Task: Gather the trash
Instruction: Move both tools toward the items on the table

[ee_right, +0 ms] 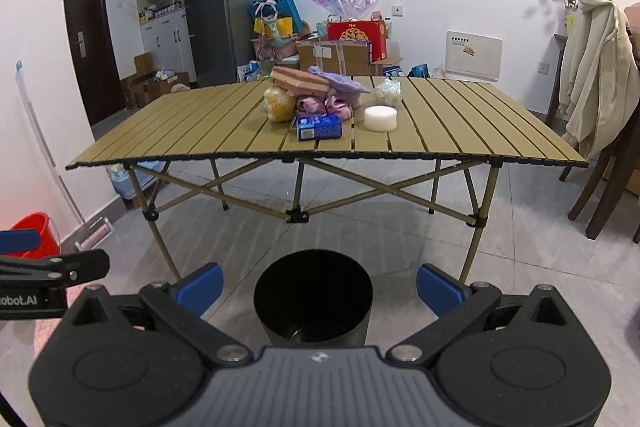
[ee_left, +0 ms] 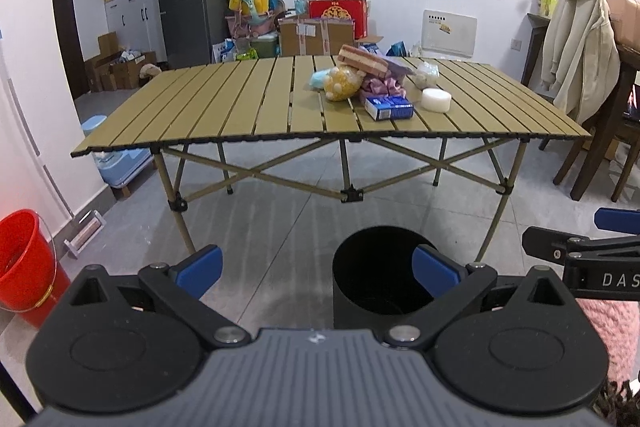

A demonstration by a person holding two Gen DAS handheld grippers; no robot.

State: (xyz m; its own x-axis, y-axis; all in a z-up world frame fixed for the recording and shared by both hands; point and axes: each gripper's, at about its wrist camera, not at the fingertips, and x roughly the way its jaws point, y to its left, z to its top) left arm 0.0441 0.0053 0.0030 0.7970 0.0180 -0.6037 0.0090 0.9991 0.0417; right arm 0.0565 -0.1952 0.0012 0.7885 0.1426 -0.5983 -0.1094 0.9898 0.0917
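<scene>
On the slatted desk (ee_right: 440,123) ahead of you the trash sits in one cluster, toward its middle and back. A blue carton (ee_right: 319,127) lies nearest the desk's front edge, with a white foam puck (ee_right: 380,118) just beside it. Behind the carton are a yellow bag (ee_right: 279,105), crumpled pink wrapping (ee_right: 324,105), a striped pink block (ee_right: 299,81) resting on top of the pile, and a clear bag of white bits (ee_right: 387,91) behind the puck. From the left camera a pale blue wad (ee_left: 320,80) shows beside the yellow bag.

Between you and the desk, a black bin (ee_right: 313,297) stands open on the tiled floor, just short of the desk's front legs. It lies straight ahead of your right gripper (ee_right: 318,289) and partly behind the right finger of your left gripper (ee_left: 318,273). Both sets of jaws are spread wide and carry nothing.

Left of the desk a red bucket (ee_left: 25,267) stands by the wall; right of it, a chair (ee_right: 600,183) draped with a cream hoodie (ee_right: 592,79) crowds the corner. The desk's front edge and its left half are bare slats, and the floor around the bin is open tile.

Readable writing: "DAS" on your right gripper in the left view, "obot.AI" on your left gripper in the right view. The carton's print is too small to read.
</scene>
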